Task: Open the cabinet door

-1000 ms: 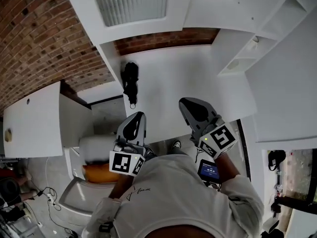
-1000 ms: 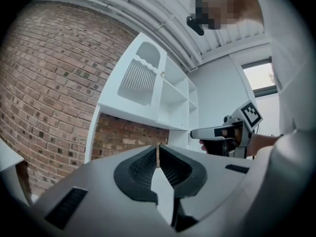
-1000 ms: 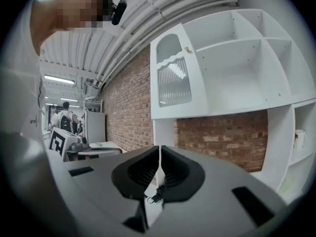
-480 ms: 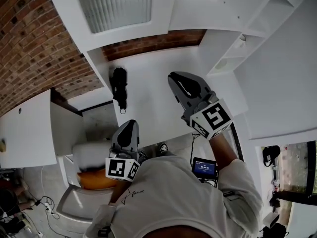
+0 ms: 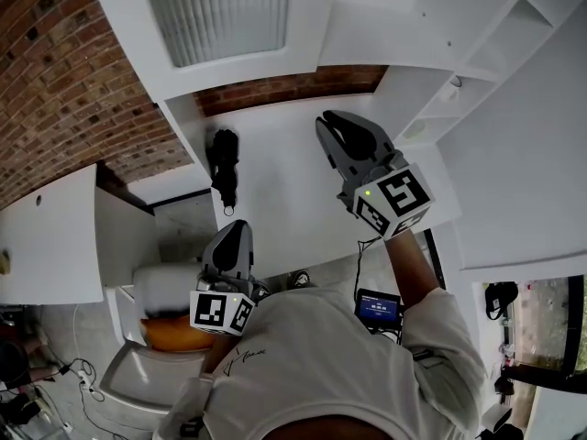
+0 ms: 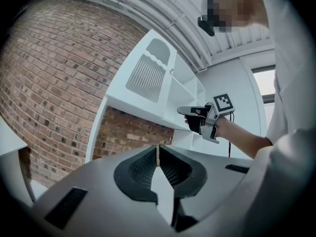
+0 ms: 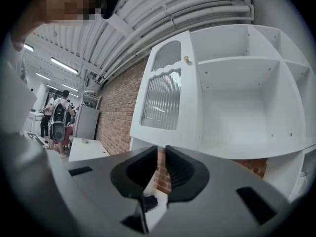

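Observation:
The white wall cabinet has a door (image 5: 220,12) with a ribbed glass panel; it looks flush with the cabinet front. In the right gripper view the door (image 7: 165,95) carries a small knob (image 7: 187,59) near its upper right corner. My right gripper (image 5: 335,126) is raised over the white counter (image 5: 284,181), below the cabinet and apart from the door. Its jaws (image 7: 161,152) are shut with nothing between them. My left gripper (image 5: 234,232) stays low at the counter's near edge, shut and empty (image 6: 158,154). From there the right gripper (image 6: 185,111) shows beneath the door (image 6: 148,78).
Open white shelves (image 7: 247,93) adjoin the door on its right. A black object (image 5: 223,159) lies on the counter by the brick wall (image 5: 64,81). A white table (image 5: 50,236) stands at left. A small screen device (image 5: 378,308) hangs near the person's waist.
My right gripper has risen and moved toward the cabinet, still shut. The left gripper has barely shifted, a little lower in the head view.

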The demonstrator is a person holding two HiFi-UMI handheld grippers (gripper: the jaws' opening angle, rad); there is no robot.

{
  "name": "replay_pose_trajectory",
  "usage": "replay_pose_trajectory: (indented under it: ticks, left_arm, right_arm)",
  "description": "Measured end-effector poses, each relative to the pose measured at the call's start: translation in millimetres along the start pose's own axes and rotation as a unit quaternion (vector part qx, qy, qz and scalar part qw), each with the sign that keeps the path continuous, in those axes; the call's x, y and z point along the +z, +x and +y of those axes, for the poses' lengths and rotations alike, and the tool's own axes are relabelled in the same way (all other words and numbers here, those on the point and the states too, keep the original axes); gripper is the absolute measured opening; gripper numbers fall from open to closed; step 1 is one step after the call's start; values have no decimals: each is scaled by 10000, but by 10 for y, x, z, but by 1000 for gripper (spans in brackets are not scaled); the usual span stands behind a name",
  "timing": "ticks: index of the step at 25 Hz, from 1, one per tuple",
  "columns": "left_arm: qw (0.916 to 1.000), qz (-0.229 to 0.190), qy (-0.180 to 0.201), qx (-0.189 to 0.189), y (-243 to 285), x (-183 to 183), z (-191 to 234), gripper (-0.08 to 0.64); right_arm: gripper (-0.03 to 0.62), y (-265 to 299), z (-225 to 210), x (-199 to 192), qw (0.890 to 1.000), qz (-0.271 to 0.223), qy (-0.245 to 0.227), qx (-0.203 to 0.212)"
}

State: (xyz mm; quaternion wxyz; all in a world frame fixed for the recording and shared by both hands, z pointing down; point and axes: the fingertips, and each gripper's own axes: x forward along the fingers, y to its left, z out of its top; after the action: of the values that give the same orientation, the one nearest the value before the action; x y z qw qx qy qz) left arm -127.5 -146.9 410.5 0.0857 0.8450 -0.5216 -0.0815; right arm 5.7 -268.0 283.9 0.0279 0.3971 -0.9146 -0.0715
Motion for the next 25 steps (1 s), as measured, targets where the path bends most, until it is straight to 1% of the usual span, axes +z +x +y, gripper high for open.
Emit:
replay_pose_trajectory:
  ticks: [1,2,3,6,10,12,14,18,25]
  left_arm:
    - [10000,-5,20,36,11,10,31,28]
    - [10000,-3,34,64,19,15,54,28]
    - [10000,6,45,78,27,15,66,28]
    - [9999,23,107,75,55,2,63,28]
    - [9989,57,457,87,85,17,-12,28]
    - [9990,39,449,43,104,31,-51,28]
    - [9991,11,417,52,113,43,-50,28]
    - [9990,-25,413,189,69,64,-5,28]
    - [9988,-23,398,277,41,35,37,28]
  right_arm:
    - [40,30,-40,5,10000,-4,33,-17]
    - [70,59,-76,8,10000,-2,71,-22]
    - [116,87,-107,10,9999,7,101,-16]
    - [124,182,-182,32,9999,8,106,23]
    - [151,314,-320,83,9999,1,136,8]
    - [180,356,-434,111,9997,-4,234,-78]
    - [191,410,-522,145,9993,-42,343,-105]
    - [218,524,-622,197,9989,-93,453,-122]
    - [253,750,-736,155,9981,-2,595,-175]
